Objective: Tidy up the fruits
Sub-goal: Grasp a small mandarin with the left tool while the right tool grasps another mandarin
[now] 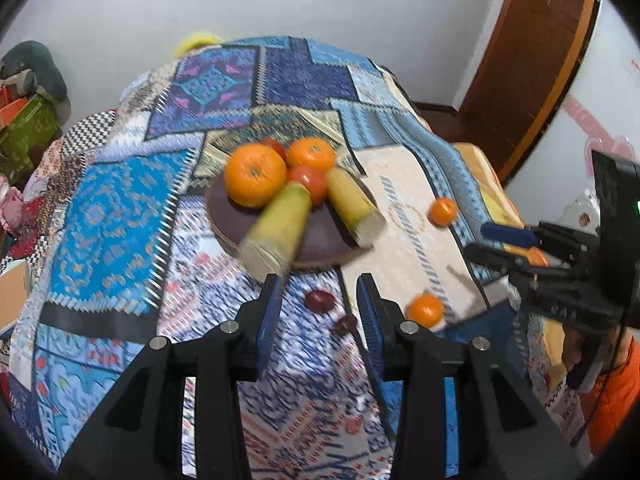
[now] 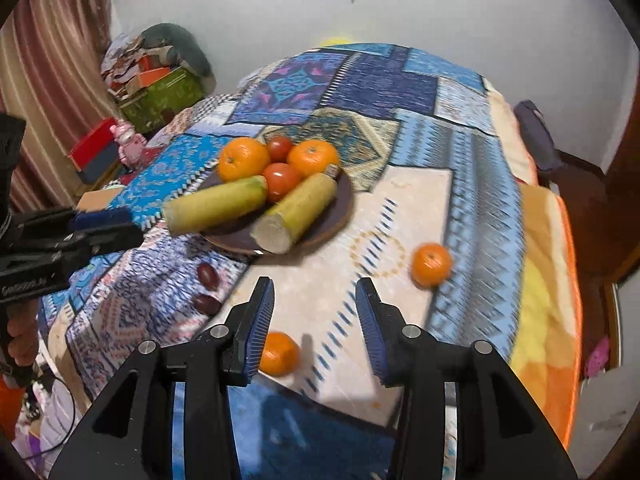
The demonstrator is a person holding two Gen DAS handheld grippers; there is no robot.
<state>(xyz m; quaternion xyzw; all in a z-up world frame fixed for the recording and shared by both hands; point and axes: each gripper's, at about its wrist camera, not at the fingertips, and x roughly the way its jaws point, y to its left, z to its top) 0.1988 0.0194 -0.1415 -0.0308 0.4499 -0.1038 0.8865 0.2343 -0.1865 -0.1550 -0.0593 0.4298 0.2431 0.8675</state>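
Hovering over a patchwork cloth (image 1: 120,216), the left gripper (image 1: 318,292) is holding its jaws apart with nothing between them; only cloth is showing in the gap. Just ahead of its fingertips a dark brown plate (image 1: 320,240) is carrying two large oranges (image 1: 255,174), two red tomatoes (image 1: 310,182) and two yellow-green cane pieces (image 1: 280,226), the nearer cane piece reaching almost to the left fingertip. Two dark red grapes (image 1: 320,301) are lying on the cloth between and just beyond the jaws, off the plate.

The right gripper (image 2: 315,294) is likewise standing open and empty above the pale patch of the cloth. One small tangerine (image 2: 279,353) is sitting beside its left finger, partly hidden by the pad, not gripped. A second tangerine (image 2: 431,265) is lying ahead and to the right of its right finger, apart from it. The plate is sitting ahead and to the left of these jaws.
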